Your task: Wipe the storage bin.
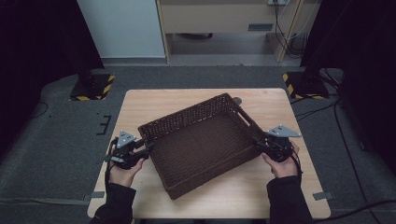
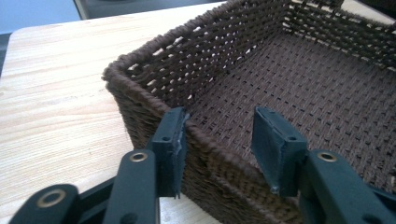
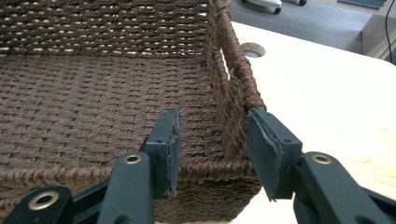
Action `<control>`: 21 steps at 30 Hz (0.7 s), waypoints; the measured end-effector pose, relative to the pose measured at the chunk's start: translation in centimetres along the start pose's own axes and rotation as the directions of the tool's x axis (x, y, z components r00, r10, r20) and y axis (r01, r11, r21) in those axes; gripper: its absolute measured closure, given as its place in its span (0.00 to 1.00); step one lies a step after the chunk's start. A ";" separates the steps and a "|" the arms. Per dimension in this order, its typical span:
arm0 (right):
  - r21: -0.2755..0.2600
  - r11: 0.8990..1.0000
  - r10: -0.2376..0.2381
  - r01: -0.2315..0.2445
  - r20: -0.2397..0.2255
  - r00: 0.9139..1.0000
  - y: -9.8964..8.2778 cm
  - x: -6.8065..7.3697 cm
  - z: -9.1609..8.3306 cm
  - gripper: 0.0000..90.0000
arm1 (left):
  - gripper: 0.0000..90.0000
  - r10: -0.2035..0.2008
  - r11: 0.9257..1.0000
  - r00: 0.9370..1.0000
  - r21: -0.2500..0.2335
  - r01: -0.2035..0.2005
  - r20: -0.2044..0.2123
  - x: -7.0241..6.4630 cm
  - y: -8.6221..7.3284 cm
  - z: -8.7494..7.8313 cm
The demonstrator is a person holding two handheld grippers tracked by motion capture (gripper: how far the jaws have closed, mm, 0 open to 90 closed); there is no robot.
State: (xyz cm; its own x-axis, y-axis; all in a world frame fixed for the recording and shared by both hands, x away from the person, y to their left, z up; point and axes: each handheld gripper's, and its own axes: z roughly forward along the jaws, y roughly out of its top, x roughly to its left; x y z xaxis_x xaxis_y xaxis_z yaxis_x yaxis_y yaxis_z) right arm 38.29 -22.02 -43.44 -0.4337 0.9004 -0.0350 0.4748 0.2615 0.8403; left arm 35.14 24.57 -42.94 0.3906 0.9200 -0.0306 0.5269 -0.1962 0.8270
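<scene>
The dark brown rectangular woven basket (image 1: 201, 142) sits skewed mid-way on the pale wooden surface (image 1: 140, 105). It looks light and fairly stiff, its rough weave easy to grip at the rim. The left claw (image 2: 217, 140) and right claw (image 3: 212, 147) each straddle a corner wall, part-open, not yet pinching.

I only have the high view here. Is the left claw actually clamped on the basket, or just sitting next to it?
Observer: Not clamped. The left gripper view shows the left claw straddling the basket wall near a corner. The outer pad touches the wall and the inner pad stands off it.
Reviewer: And the right one?
Observer: The right claw straddles the wall at its own corner, with a gap at the inner pad.
Reviewer: Anything notable on that wall?
Observer: A handle slot is cut through it, just beyond the claw.
</scene>
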 end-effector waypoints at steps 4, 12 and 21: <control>0.022 1.000 0.021 -0.020 -0.053 0.998 0.0 0.2 -0.1 0.64 | 0.62 -0.019 1.000 1.000 0.005 0.019 0.002 0.7 -0.1 0.5; -0.045 0.999 0.016 -0.015 0.026 1.000 0.3 -0.6 -0.6 0.56 | 0.61 -0.031 1.000 1.000 -0.005 0.031 -0.002 1.4 0.0 1.1; 0.016 0.999 0.032 -0.032 0.002 1.000 -0.5 -1.3 -0.1 0.70 | 0.58 -0.023 1.000 0.999 0.001 0.023 0.029 0.4 -0.4 0.1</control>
State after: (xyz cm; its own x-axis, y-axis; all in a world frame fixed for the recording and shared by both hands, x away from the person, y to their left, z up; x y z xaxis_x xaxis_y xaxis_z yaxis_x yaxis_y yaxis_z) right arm 38.54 -23.31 -43.75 -0.4171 0.9088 -0.0095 0.5002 0.2383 0.8325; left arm 35.22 24.98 -43.34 0.4000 0.9141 -0.0663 0.5363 -0.1748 0.8257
